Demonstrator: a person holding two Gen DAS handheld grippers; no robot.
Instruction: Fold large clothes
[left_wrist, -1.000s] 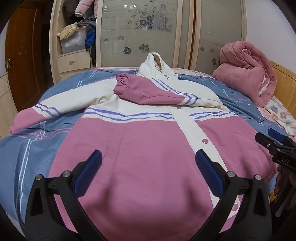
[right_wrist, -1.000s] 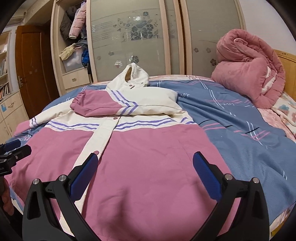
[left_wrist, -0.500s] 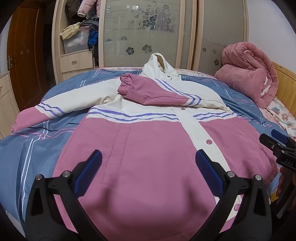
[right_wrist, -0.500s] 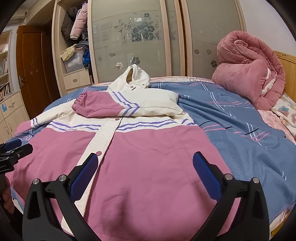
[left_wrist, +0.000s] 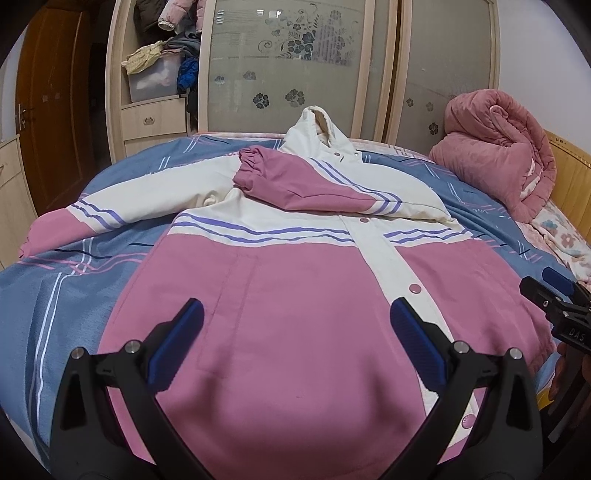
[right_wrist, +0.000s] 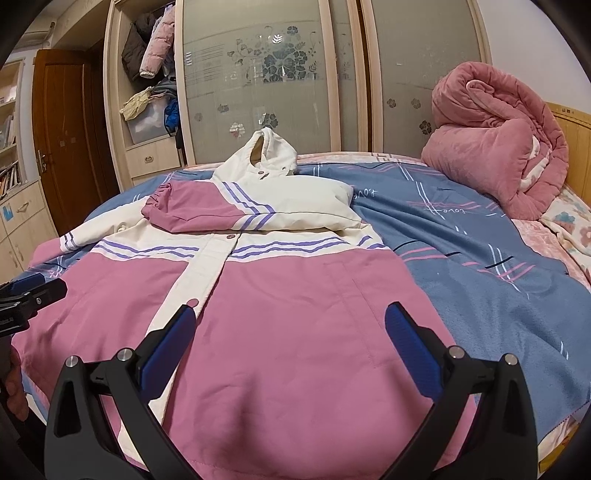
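The pink-and-cream jacket (left_wrist: 295, 295) lies face up across the bed (right_wrist: 480, 266), one sleeve (left_wrist: 306, 184) folded over the chest so the body can be squared up. Left tool (left_wrist: 295, 347) and right tool (right_wrist: 288, 343) both gape wide and empty above the hem, probably lining up a grab; the other sleeve (left_wrist: 122, 206) lies stretched out.

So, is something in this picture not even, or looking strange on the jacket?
Yes. The jacket lies unevenly: one sleeve is already folded across the chest, while the other sleeve is spread out over the blue bedcover. The hood stands up instead of lying flat. No damage shows.
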